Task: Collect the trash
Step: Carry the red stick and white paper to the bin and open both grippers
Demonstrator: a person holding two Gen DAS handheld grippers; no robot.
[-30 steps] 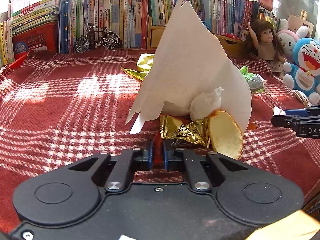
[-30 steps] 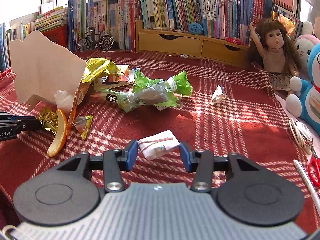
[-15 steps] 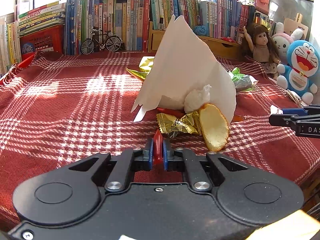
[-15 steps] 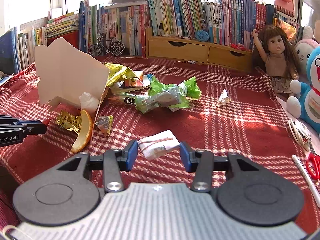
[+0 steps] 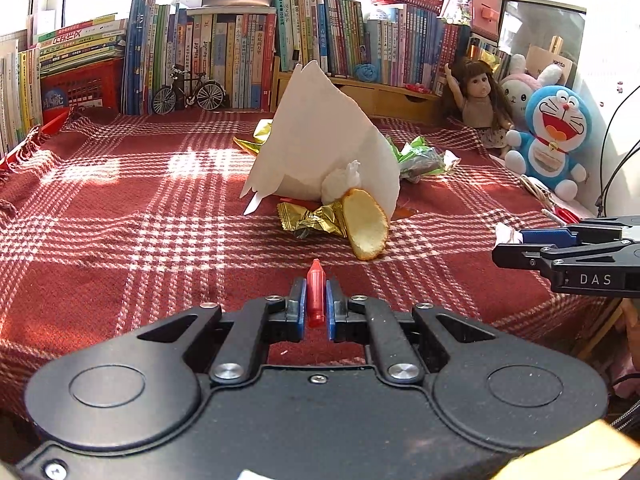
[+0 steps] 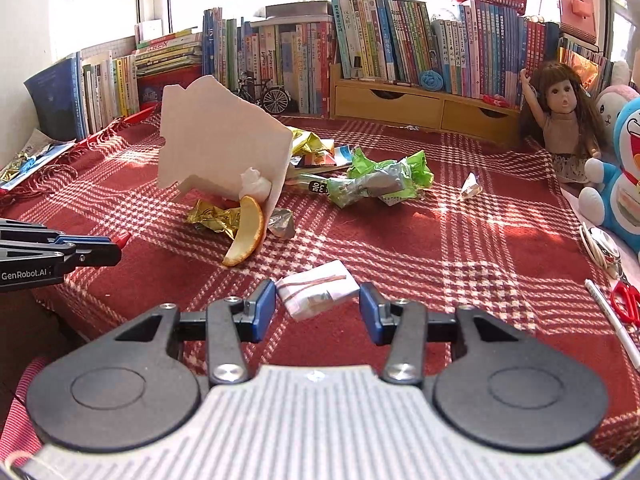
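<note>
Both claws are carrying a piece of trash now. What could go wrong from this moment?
1. The right claw has the folded white packet between wide-set pads, and pad contact is hard to confirm, so it might slip out.
2. The left claw pinches only a thin red piece; it could twist loose.
3. The orange peel and gold wrapper lean on the white card, which may topple if bumped.

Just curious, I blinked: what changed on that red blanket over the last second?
Both tongs pulled back from the trash pile. The left tongs carried the red crayon away; the right tongs kept the white packet. The cardboard, orange peel and wrappers stayed put.
</note>
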